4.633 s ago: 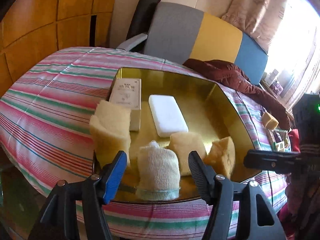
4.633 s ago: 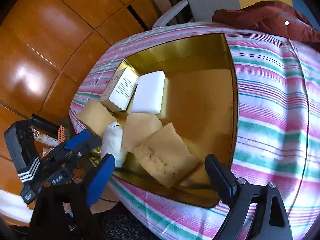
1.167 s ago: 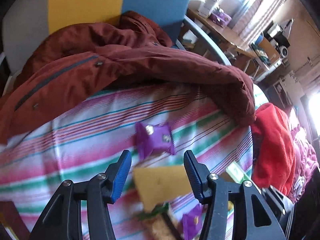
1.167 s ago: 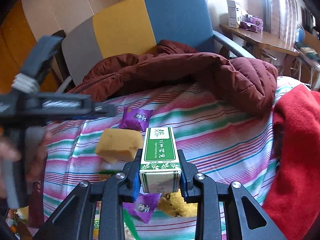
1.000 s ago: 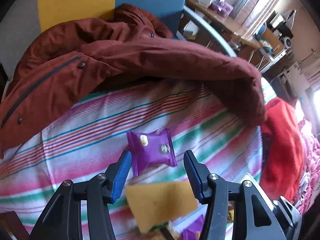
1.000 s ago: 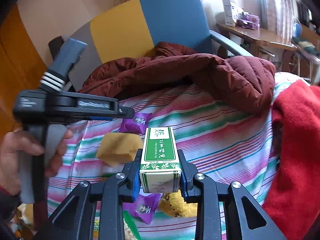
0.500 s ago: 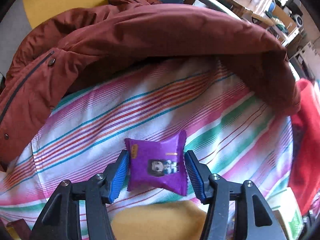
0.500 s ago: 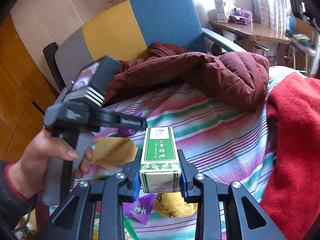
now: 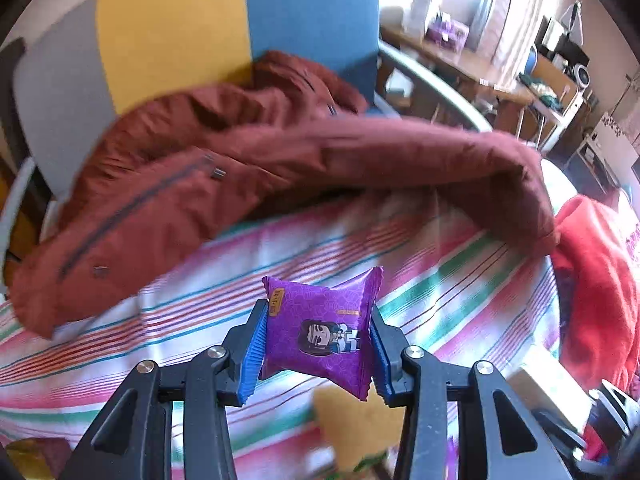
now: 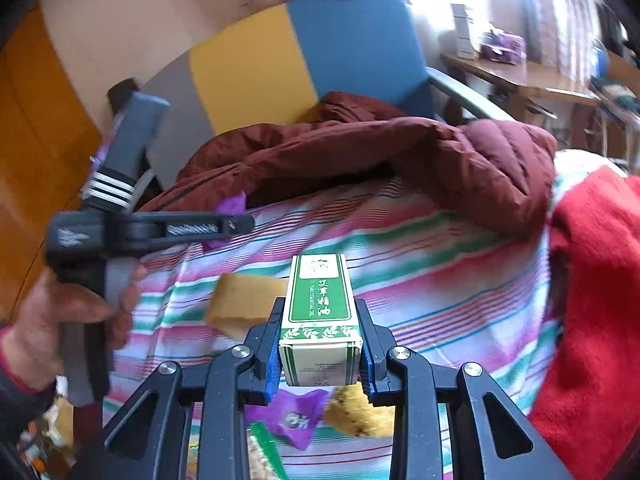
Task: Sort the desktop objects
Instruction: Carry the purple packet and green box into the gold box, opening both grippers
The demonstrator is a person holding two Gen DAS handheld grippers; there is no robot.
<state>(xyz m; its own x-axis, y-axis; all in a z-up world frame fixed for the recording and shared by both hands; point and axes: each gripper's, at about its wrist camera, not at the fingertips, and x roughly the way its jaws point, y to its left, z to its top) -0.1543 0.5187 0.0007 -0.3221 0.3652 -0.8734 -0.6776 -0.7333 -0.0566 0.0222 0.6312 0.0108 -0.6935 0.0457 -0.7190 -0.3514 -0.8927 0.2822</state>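
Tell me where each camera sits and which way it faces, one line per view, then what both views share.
Left wrist: sits on the left gripper, looks down along its fingers at a purple packet between the closing jaws, over the striped cloth.
Right wrist: sits on the right gripper, which is shut on a green box; the left hand shows at the left.
Shared: the brown jacket, the chair, the red blanket, the yellow sponge.
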